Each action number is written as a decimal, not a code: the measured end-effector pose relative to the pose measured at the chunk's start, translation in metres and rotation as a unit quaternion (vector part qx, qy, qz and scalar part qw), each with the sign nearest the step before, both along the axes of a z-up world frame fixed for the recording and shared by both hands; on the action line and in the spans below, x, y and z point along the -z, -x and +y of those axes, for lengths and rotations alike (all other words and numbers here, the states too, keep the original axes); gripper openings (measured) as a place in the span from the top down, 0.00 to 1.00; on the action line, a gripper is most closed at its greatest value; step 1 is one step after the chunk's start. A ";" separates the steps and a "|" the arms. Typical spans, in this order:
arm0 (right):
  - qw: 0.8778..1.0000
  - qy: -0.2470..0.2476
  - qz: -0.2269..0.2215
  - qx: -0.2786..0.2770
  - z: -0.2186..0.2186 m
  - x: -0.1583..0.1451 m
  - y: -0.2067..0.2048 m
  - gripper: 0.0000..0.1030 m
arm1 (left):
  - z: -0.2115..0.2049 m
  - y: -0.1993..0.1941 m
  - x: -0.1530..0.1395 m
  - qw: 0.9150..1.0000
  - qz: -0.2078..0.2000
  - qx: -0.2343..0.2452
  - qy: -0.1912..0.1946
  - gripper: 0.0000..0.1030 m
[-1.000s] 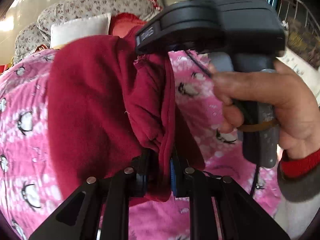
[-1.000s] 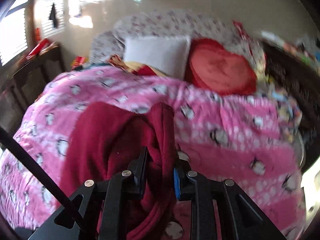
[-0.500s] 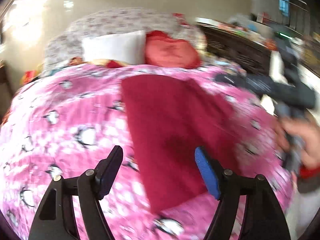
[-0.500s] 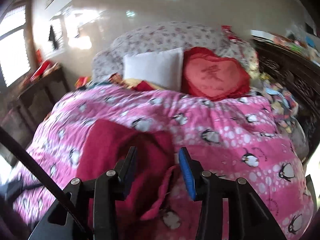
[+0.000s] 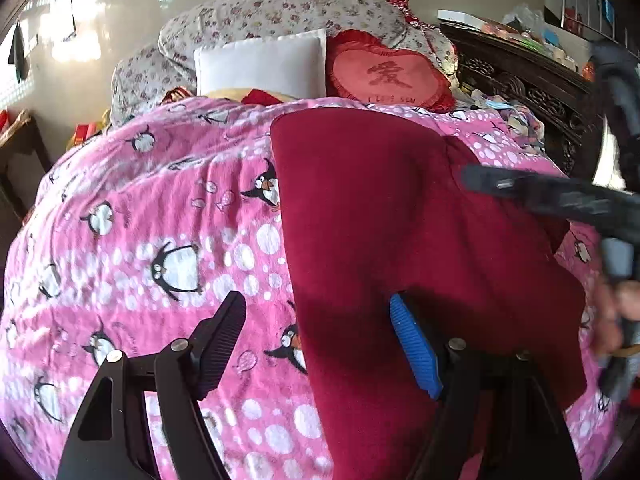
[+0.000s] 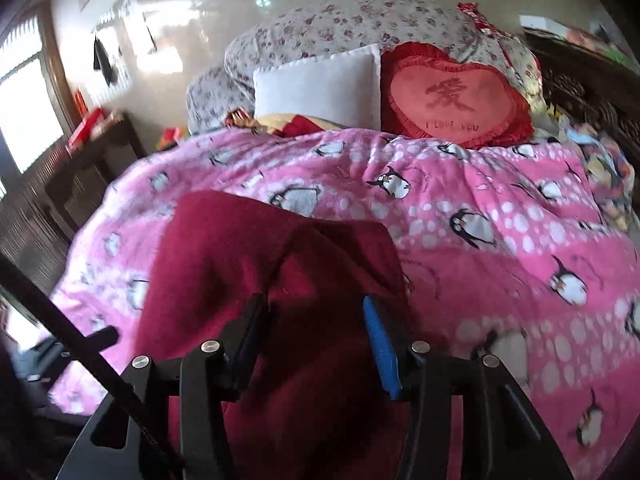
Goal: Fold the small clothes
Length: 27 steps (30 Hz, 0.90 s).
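From the left wrist camera, the left gripper is hovering over the bed with its fingers spread wide, having just been opening, and nothing is pinched between them. The dark red garment is lying flat on the pink penguin blanket, stretching from near the pillows down toward the camera; its left edge is running between the two fingers, so the blue-padded finger is sitting over the cloth while the black finger is standing over bare blanket. At the right edge, the right gripper's body is showing blurred above the garment's right side, with the person's hand gripping its handle. At the head of the bed, a white pillow is leaning beside a red heart-shaped cushion, both in front of a floral pillow.

From the right wrist camera, the right gripper is pointing down at the same garment, which is lying here in rumpled folds on the blanket. Its fingers are standing apart, having just been opening; the red cloth is bunching up in the gap between them, but the pads are not pressing on it. A dark wooden bed frame is running along the right side
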State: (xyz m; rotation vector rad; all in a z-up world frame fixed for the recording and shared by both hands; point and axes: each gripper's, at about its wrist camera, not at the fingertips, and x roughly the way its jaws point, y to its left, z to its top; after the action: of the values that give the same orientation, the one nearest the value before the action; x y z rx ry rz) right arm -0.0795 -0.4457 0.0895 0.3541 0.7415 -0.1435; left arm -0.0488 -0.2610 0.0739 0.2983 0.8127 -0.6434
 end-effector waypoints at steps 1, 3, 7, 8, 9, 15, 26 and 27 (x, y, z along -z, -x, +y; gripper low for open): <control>1.000 -0.009 -0.007 -0.002 0.002 -0.007 0.012 0.47 | 0.001 0.002 -0.002 1.000 -0.001 0.001 0.001 0.28; 0.999 -0.036 -0.019 -0.017 0.008 -0.017 0.036 0.47 | 0.008 0.005 -0.004 1.000 -0.004 0.000 0.006 0.28; 0.997 -0.066 -0.010 -0.026 0.026 -0.010 0.073 0.45 | 0.015 0.016 -0.004 1.000 -0.011 -0.005 0.008 0.28; 0.996 -0.080 -0.007 -0.034 0.030 -0.005 0.078 0.45 | 0.015 0.019 -0.003 1.000 -0.014 -0.007 0.007 0.28; 0.995 -0.095 -0.003 -0.040 0.034 0.001 0.078 0.45 | 0.015 0.021 -0.001 1.000 -0.015 -0.008 0.005 0.28; 0.999 -0.035 -0.007 -0.037 0.052 0.006 0.075 0.83 | 0.020 0.031 0.001 1.000 -0.004 -0.007 0.002 0.28; 0.999 -0.045 0.004 0.019 0.041 0.028 0.096 0.81 | 0.021 0.036 0.025 1.000 0.012 -0.008 -0.012 0.20; 0.999 -0.039 0.004 0.025 0.042 0.023 0.100 0.77 | 0.023 0.037 0.022 1.000 0.009 -0.009 -0.009 0.20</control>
State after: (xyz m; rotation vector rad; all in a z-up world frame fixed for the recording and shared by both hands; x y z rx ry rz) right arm -0.1798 -0.4041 0.0665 0.4461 0.7468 -0.1643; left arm -0.0857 -0.2382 0.0517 0.3023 0.8380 -0.6229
